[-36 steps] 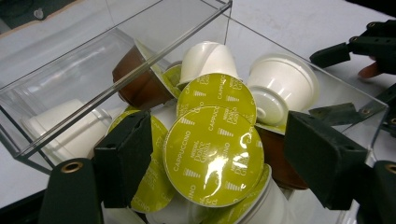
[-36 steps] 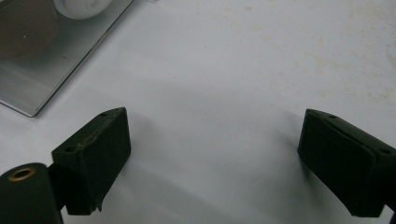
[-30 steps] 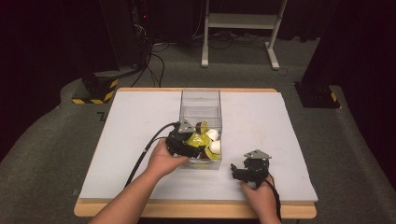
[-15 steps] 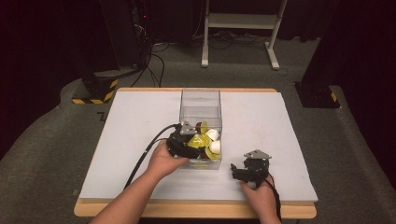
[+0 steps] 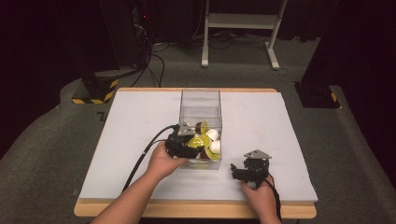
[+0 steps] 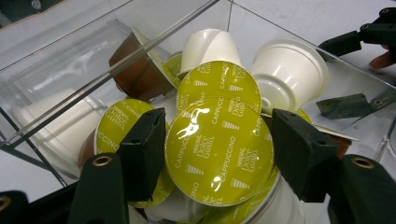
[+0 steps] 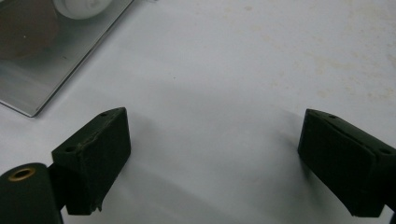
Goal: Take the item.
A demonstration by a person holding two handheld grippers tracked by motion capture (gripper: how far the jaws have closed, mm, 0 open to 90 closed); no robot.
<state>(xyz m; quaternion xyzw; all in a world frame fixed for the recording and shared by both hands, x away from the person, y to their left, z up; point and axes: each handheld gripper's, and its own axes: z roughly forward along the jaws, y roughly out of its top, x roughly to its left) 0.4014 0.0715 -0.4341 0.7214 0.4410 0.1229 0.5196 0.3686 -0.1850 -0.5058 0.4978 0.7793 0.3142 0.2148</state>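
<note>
Two grippers were on the white table (image 5: 126, 140), and little had changed from the frames a second and half a second back. Left to right: the left gripper (image 5: 189, 145) sat at the near left wall of the clear plastic box (image 5: 201, 100), same spot as before, hand (image 5: 163, 161) behind it, cable trailing off toward the table's near left. In the left gripper view its jaws stood apart on either side of a yellow-green Cappuccino capsule (image 6: 218, 151), pads just beside the lid rim; whether they actually pressed it, can't tell. More capsules were heaped under and behind it in the box: white capsule (image 6: 287, 74) upper right, brown capsule (image 6: 140, 74) upper left, another yellow lid (image 6: 219, 84) just behind.

Right of the box, the right gripper (image 5: 250, 168) rested on the table near the front edge, well apart from the capsules, unmoved since the earlier frames. In the right gripper view its jaws were spread wide over bare tabletop with nothing between them, box corner (image 7: 32, 109) at upper left.
</note>
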